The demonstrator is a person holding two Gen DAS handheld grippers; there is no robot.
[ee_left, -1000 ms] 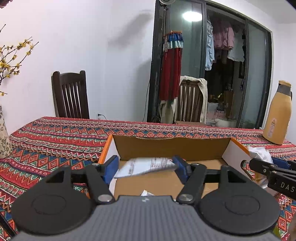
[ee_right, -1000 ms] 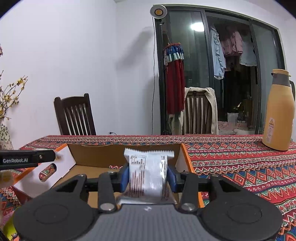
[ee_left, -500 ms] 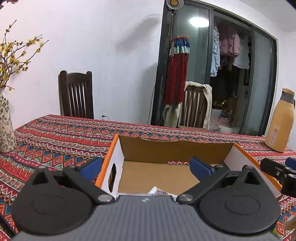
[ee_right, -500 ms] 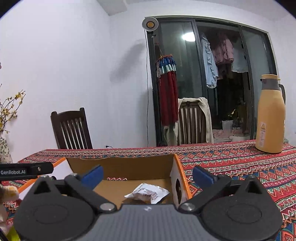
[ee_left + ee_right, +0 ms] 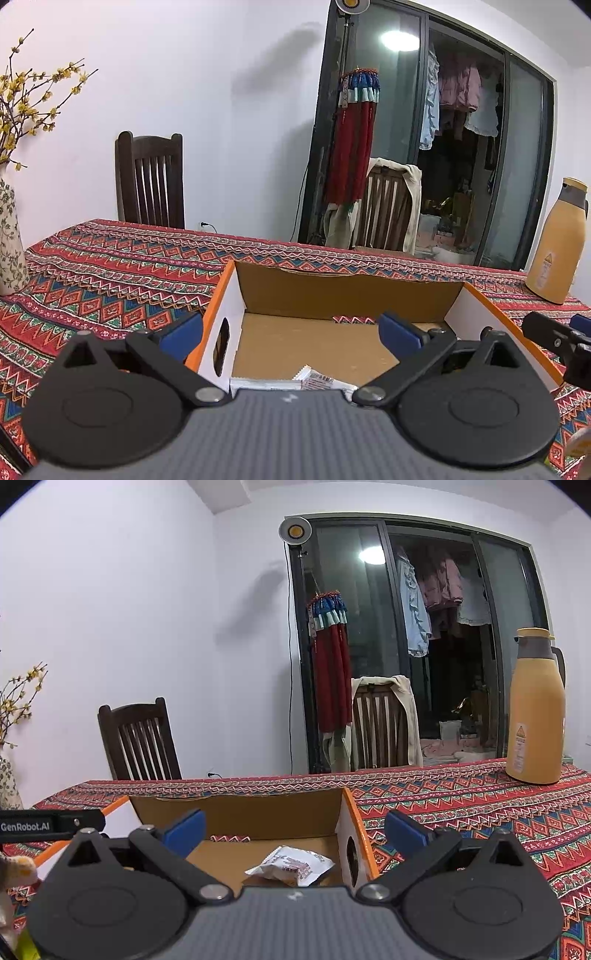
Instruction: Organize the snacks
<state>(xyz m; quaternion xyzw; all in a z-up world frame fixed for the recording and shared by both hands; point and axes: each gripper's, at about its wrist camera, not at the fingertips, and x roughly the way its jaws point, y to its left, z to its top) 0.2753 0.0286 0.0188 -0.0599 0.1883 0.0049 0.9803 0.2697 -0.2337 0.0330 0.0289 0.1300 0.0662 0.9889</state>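
Open cardboard box [image 5: 347,823], orange rim, white outer walls, brown floor, sits on desk [image 5: 480,805] under woven zigzag cloth. Crinkled white snack packet [image 5: 291,866] lies on box floor, below and between right tongs [image 5: 293,829], untouched. Left tongs [image 5: 290,332] and right tongs both spread wide, nothing gripped

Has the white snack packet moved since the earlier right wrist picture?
Yes. The white snack packet left the right tongs, whose jaws have just been opening, and lies on the cardboard box floor.
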